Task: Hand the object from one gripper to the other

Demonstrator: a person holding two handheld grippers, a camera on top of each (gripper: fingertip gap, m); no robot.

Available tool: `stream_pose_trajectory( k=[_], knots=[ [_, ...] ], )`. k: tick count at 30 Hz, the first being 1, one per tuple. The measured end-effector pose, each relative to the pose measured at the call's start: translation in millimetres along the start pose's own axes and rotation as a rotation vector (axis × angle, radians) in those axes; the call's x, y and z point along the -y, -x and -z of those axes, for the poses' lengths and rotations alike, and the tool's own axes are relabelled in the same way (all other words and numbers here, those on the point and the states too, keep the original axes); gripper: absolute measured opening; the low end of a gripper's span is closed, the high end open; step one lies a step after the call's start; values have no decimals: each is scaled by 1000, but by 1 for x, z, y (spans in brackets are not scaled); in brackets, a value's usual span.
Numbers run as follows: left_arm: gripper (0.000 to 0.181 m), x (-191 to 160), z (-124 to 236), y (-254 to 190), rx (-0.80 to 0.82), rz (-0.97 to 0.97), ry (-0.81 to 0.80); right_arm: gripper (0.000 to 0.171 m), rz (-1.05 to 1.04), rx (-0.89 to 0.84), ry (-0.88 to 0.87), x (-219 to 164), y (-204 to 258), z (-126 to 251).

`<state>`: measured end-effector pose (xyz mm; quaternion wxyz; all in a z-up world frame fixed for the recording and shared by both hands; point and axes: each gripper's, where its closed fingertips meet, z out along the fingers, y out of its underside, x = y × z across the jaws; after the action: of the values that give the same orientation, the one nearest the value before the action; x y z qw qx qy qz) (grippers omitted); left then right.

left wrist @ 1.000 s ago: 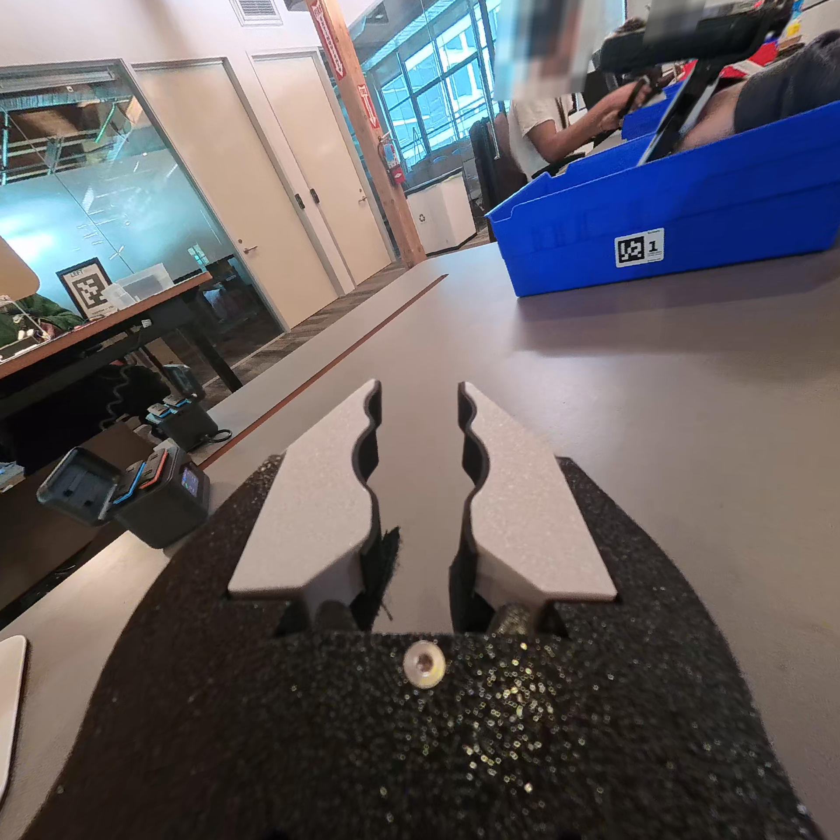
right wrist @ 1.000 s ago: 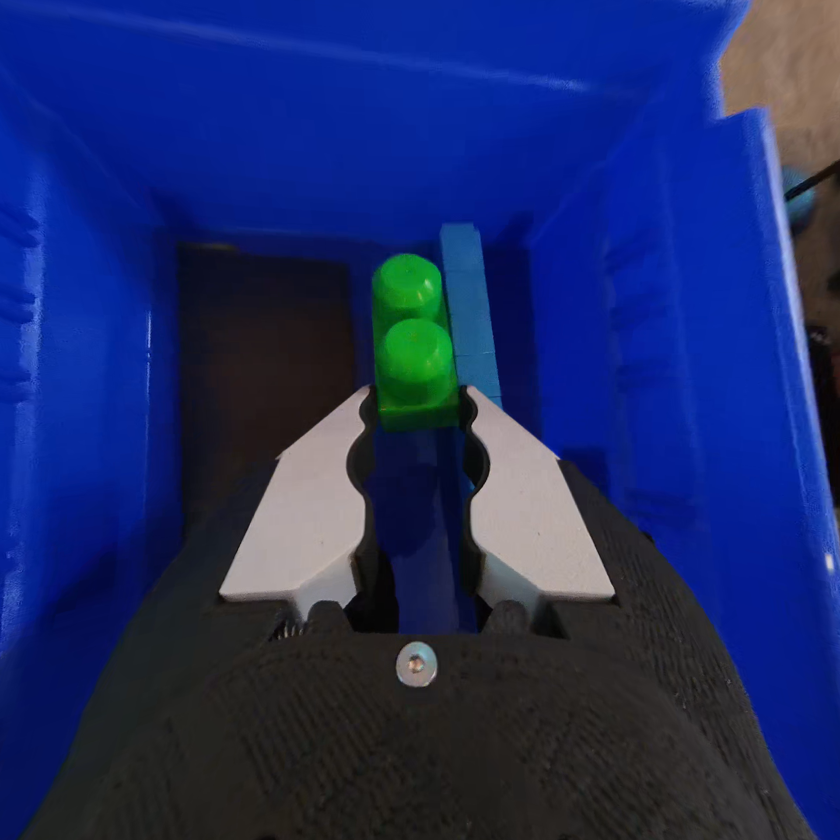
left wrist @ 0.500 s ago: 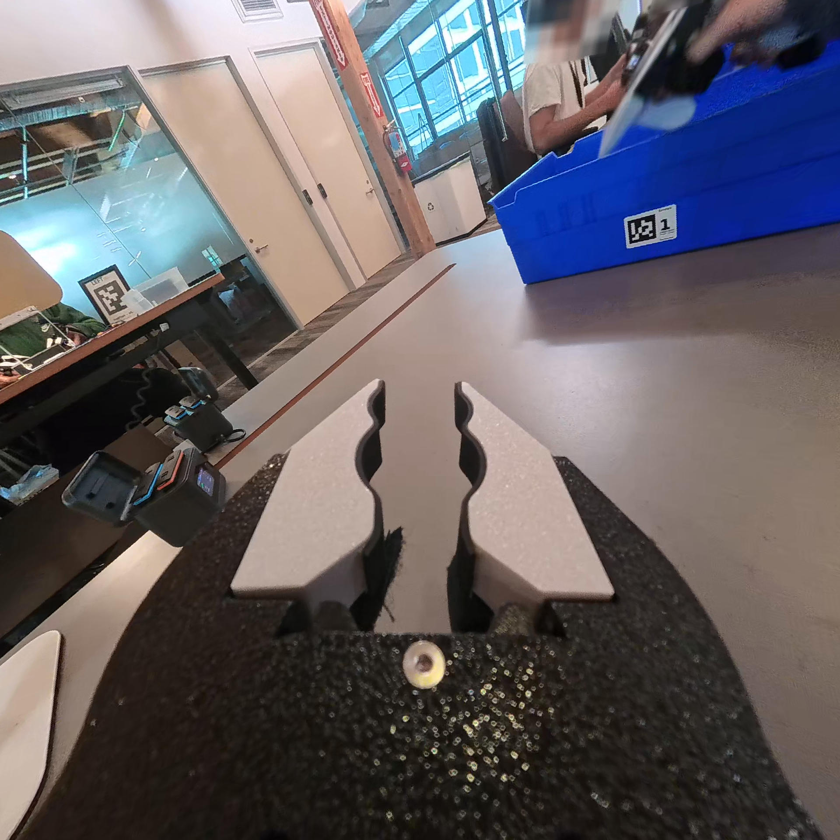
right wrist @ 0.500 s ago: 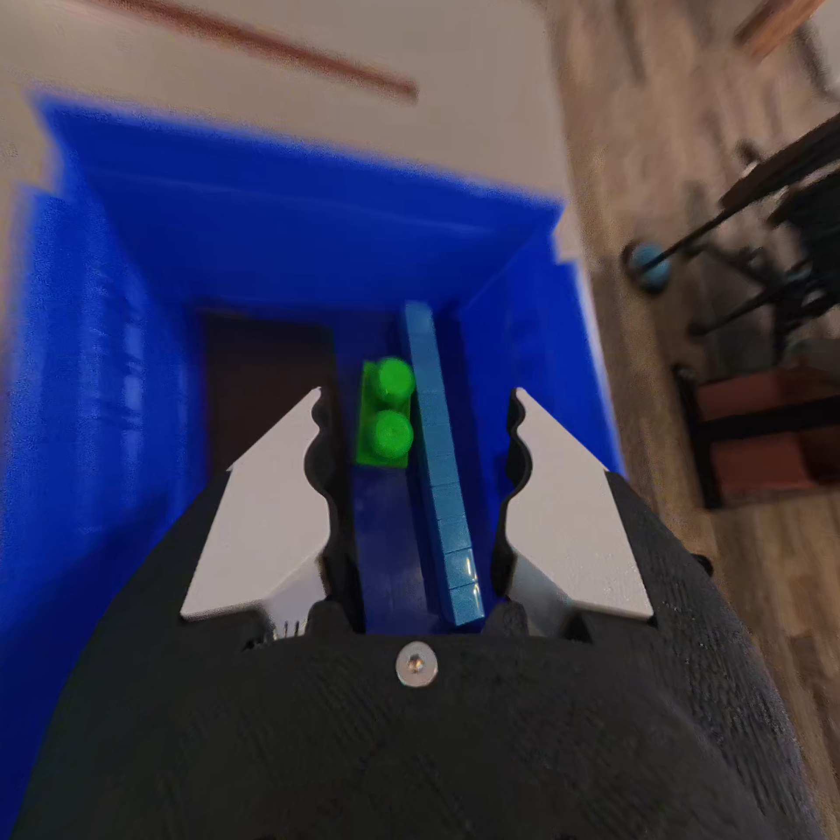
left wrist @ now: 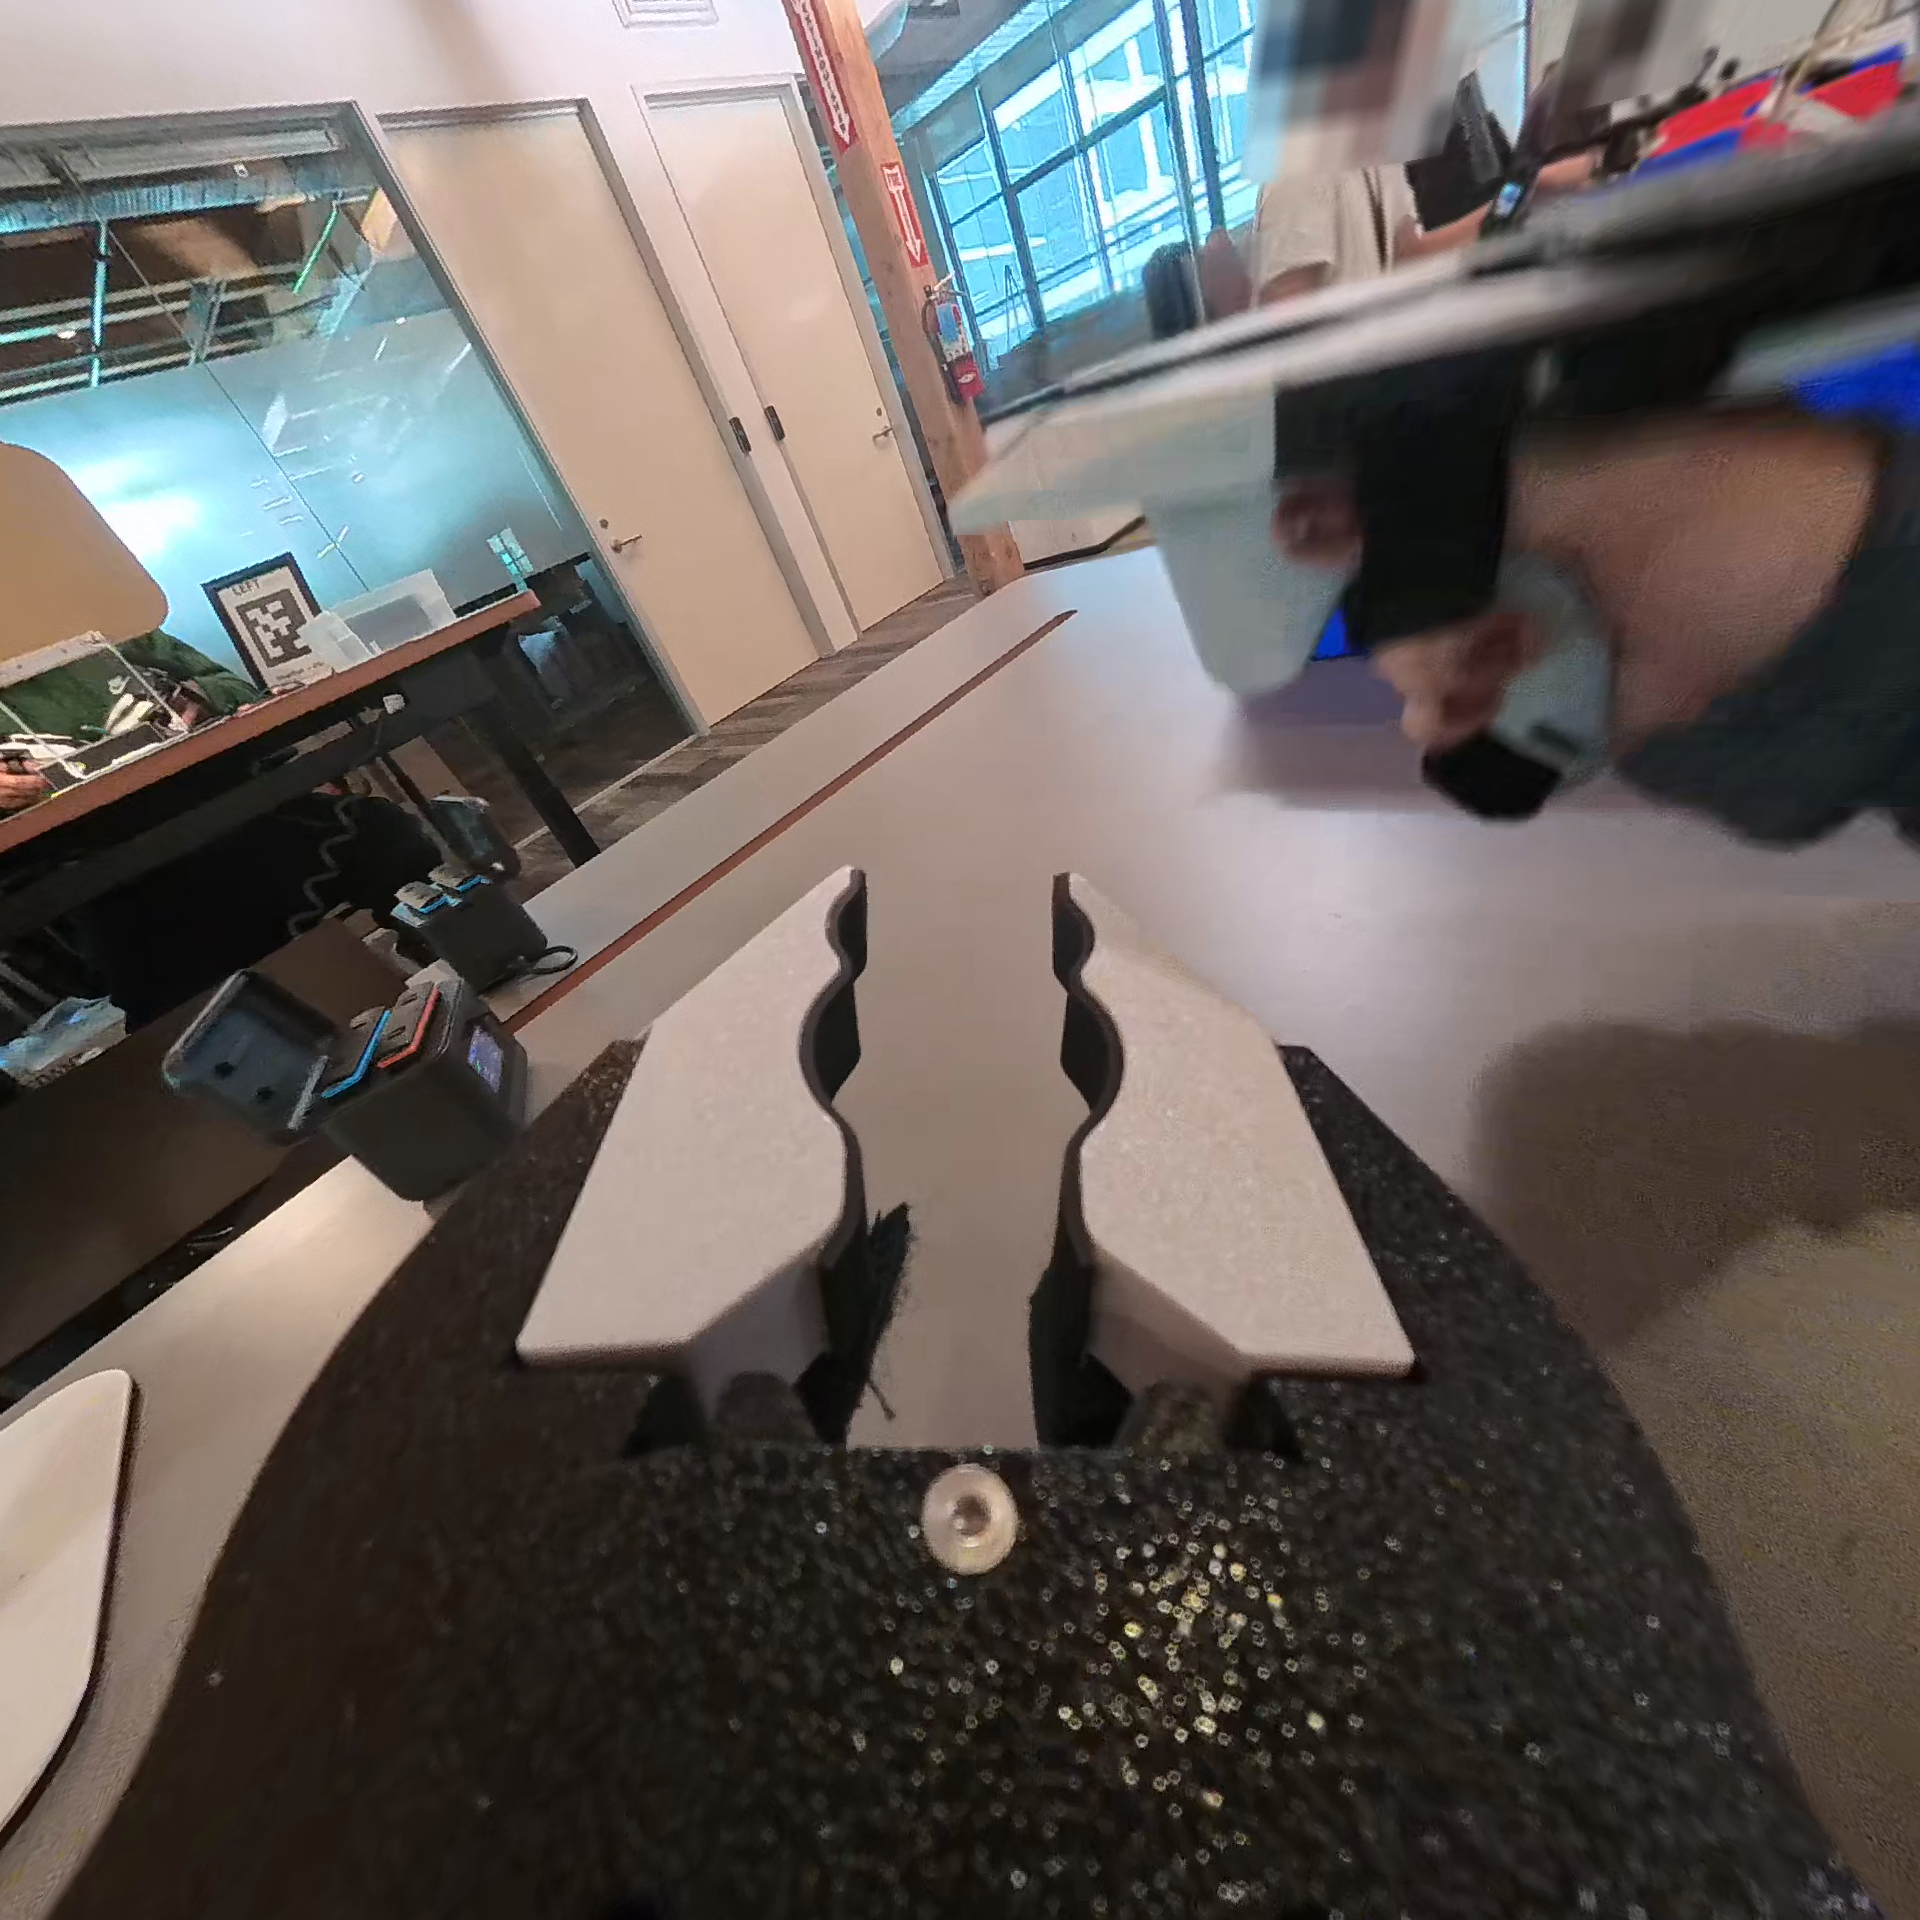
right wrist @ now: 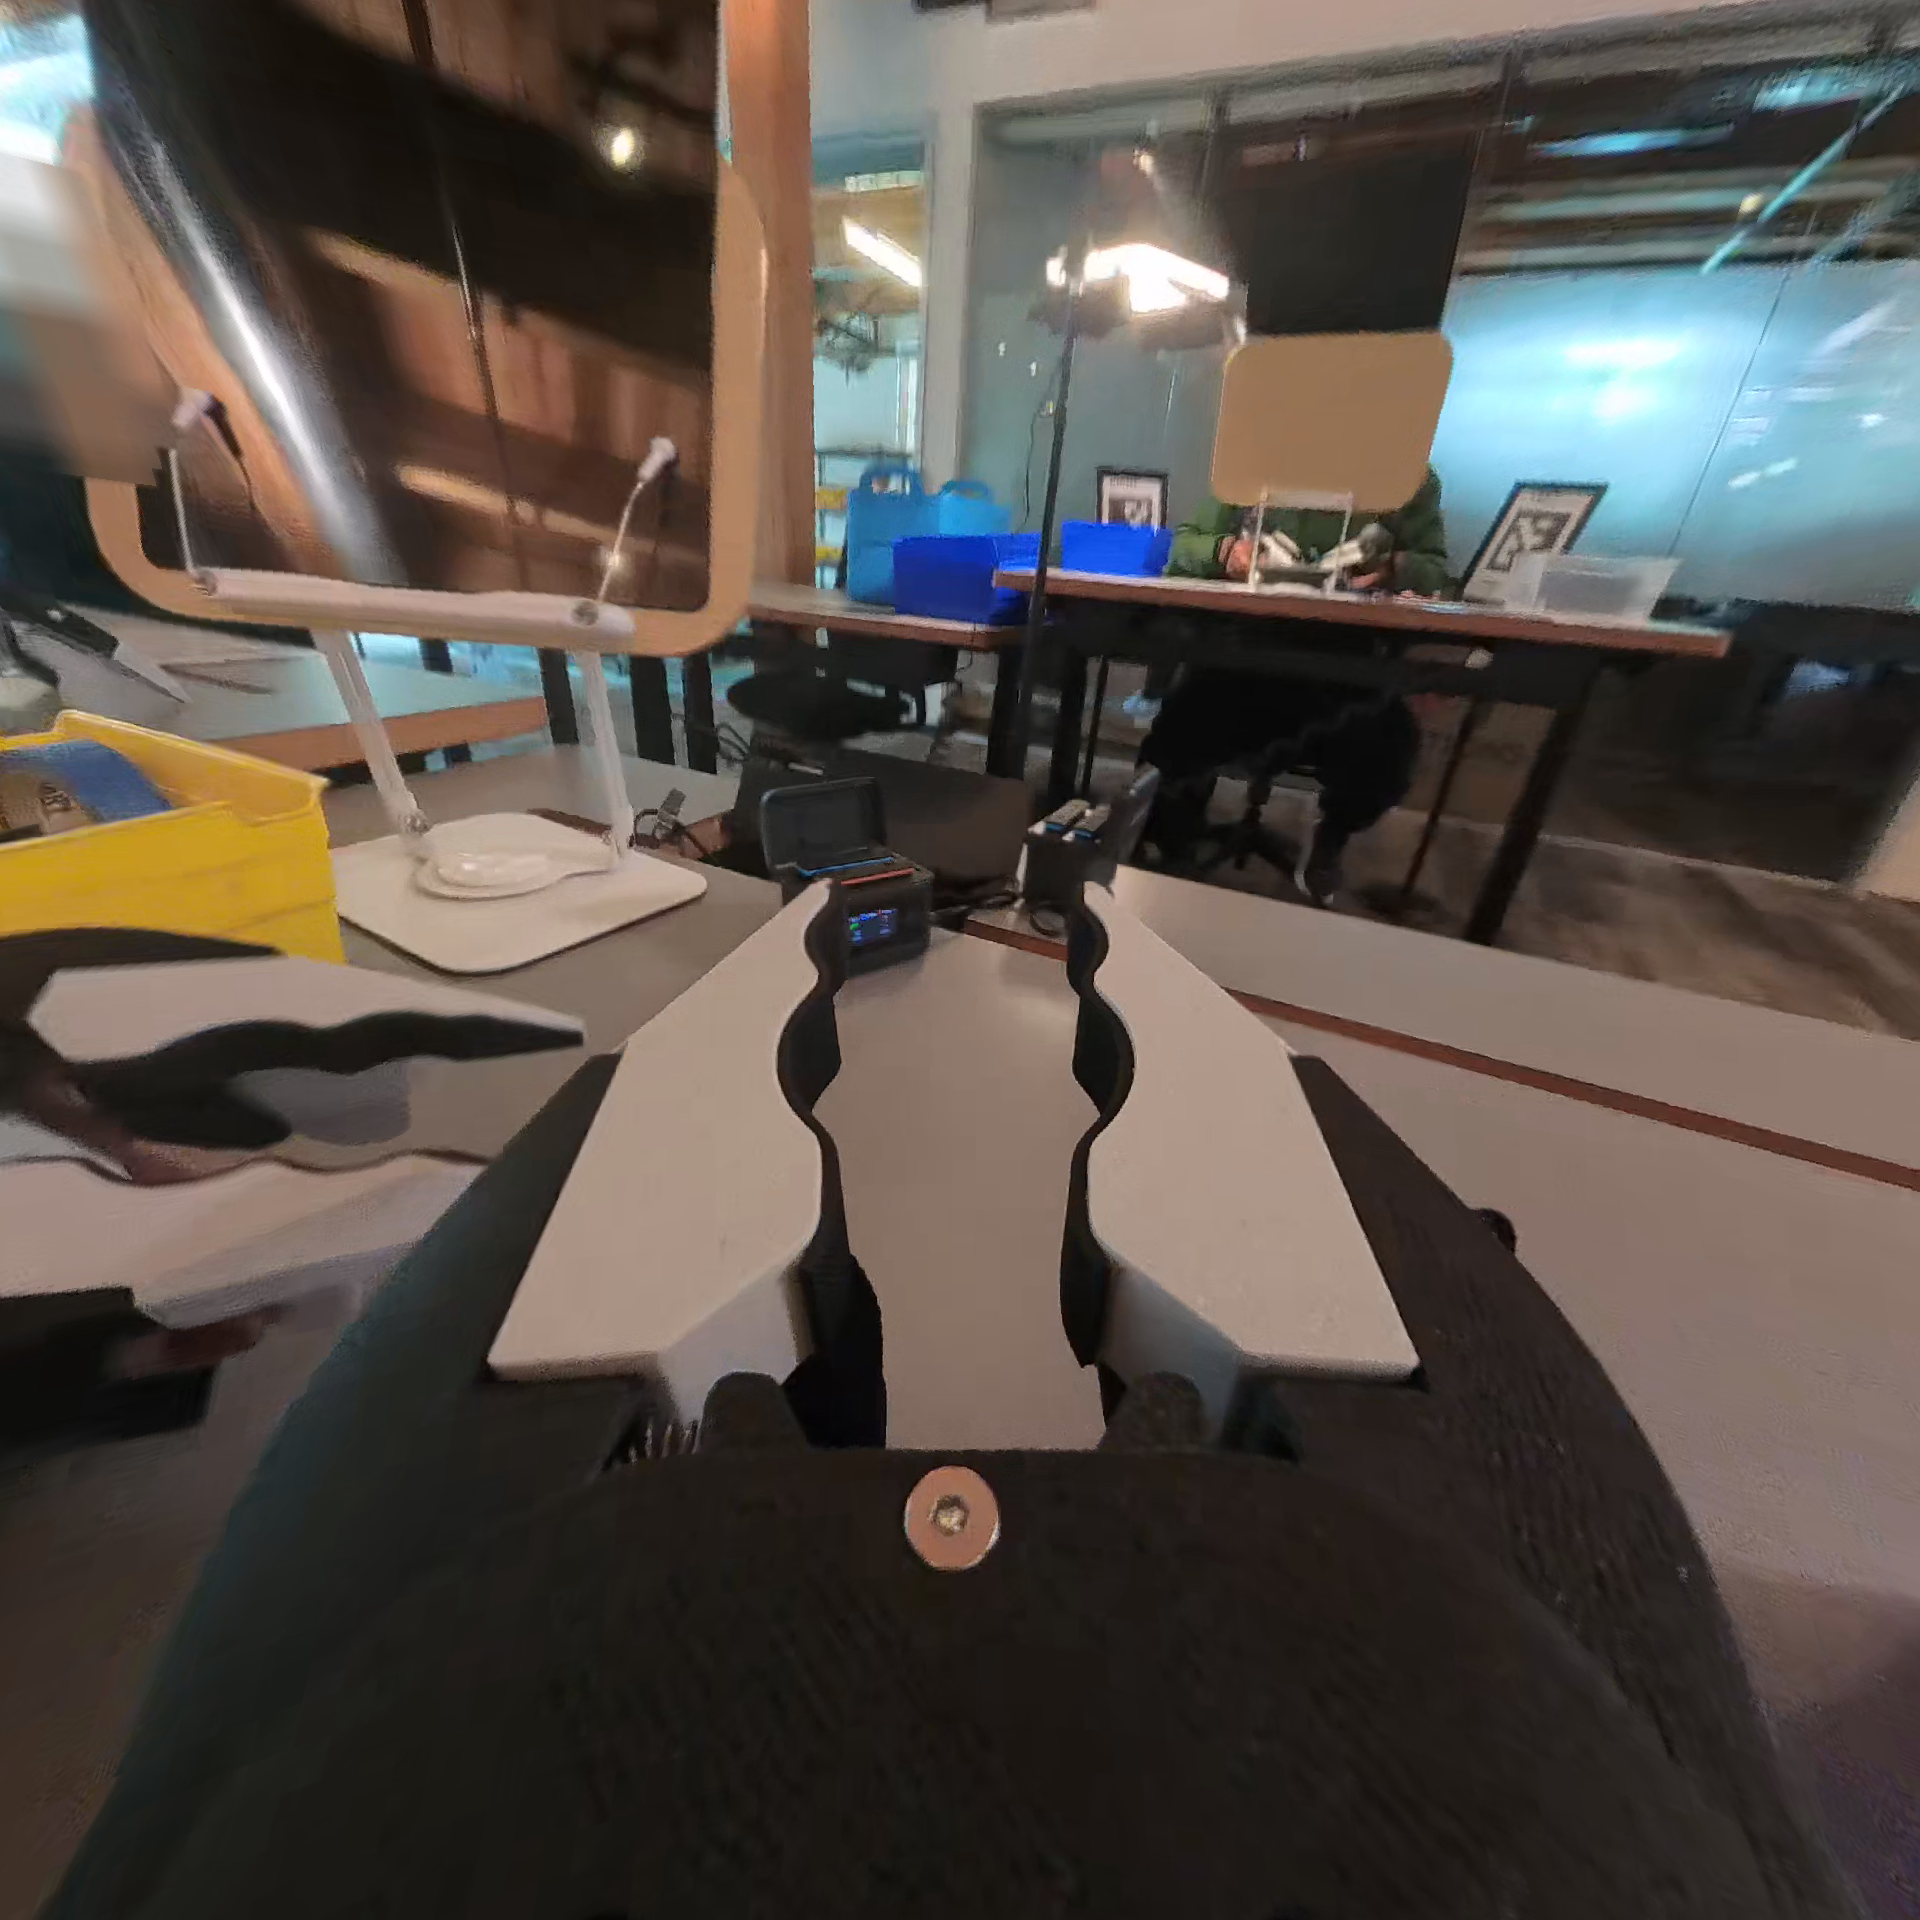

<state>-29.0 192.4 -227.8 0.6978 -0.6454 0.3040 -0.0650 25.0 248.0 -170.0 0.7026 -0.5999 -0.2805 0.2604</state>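
Both tongs (left wrist: 958, 914) (right wrist: 948, 925) agape above table (left wrist: 1195, 894)

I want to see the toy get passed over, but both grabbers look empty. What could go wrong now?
1. Both the left gripper and right gripper have open jaws with nothing between them, so a handover probably can't happen yet.
2. The right gripper is blurred and close to the left one, so they might bump.
3. The charger case sits just ahead of the right gripper on the table and could get knocked.
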Motion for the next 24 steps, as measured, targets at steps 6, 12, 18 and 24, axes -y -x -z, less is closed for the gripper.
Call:
stream_pose_trajectory(
  k=[6, 12, 18, 24],
  knots=[
    [36, -1, -1, 5, 9, 47, 5, 30, 482, -82, -105, -18, 12, 6],
    [50, 2, 3, -19, -38, -29, 196, 28, 345, -118, -58, -32, -10, 4],
    [70, 27, 82, -2, 10, 28, 404, 27, 264, -119, -61, -32, -18, 4],
    [73, 17, 238, 112, 364, 64, 724, 26, 266, -102, -57, -33, -14, 0]
  ],
)
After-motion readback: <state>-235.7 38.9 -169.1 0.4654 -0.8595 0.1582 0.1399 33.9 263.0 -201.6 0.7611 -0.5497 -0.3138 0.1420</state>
